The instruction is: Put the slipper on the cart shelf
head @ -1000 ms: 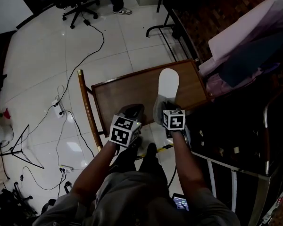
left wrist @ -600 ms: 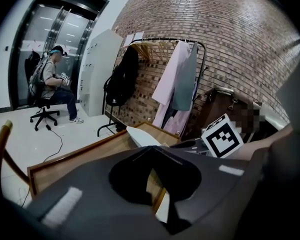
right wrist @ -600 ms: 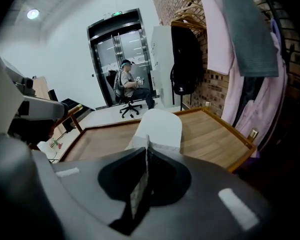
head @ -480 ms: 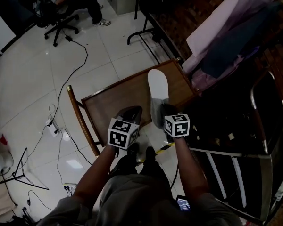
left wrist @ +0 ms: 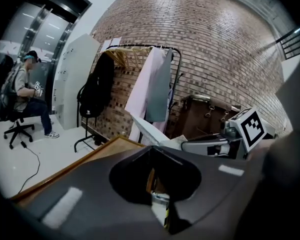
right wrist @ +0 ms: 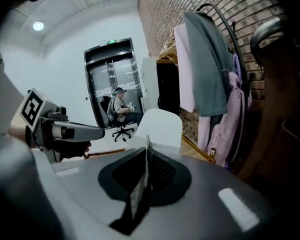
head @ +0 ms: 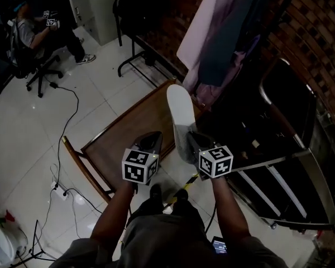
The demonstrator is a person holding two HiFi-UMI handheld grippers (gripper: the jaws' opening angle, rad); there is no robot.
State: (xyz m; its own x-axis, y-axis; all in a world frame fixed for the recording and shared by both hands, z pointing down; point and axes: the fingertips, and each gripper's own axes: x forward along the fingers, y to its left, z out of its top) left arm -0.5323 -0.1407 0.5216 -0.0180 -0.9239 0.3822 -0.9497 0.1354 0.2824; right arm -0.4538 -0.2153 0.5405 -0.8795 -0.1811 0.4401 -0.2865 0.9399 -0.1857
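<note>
Reaching forward and down with left arm (head: 113, 216) and right arm (head: 230, 211), side by side. Holding left gripper (head: 151, 137) level, fingers closed tip to tip with nothing between. Pinching slipper (head: 177, 108) by its near end in right gripper (head: 190, 143), fingers pressed tight on the thin edge, just beside the left gripper.

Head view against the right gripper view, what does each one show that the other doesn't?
Head view only: the marker cube on the right gripper and the person's forearms. Right gripper view only: lift doors, ceiling lights, and that gripper's jaws pinched on the white slipper's edge. Both: that slipper, the left gripper, the hanging clothes, the seated person.
</note>
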